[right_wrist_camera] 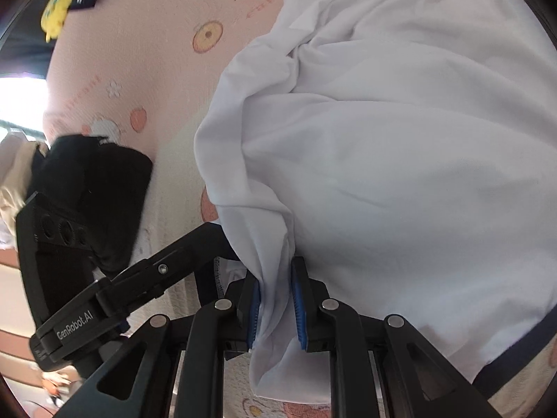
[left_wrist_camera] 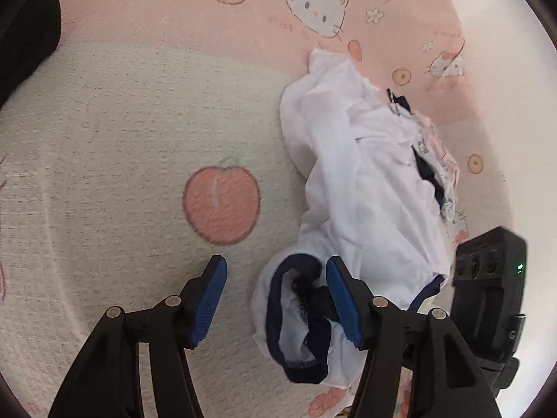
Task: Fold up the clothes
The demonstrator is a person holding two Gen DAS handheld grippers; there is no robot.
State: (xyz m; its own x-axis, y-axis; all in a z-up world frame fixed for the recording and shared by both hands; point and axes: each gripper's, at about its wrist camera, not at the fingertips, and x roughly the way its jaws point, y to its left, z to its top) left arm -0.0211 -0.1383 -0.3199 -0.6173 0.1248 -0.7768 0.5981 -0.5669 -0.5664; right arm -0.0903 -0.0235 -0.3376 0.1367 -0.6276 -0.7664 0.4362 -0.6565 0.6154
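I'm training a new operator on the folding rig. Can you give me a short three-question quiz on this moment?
1. True or false: the right claw is shut on the white garment.
2. What do the left claw's blue pads hold? A) a fold of white cloth B) nothing, they stand apart C) a sock
3. Fill in: the sleeve cuff lying between the left claw's pads is trimmed in ____.

Key: 1 true; 2 B; 3 navy
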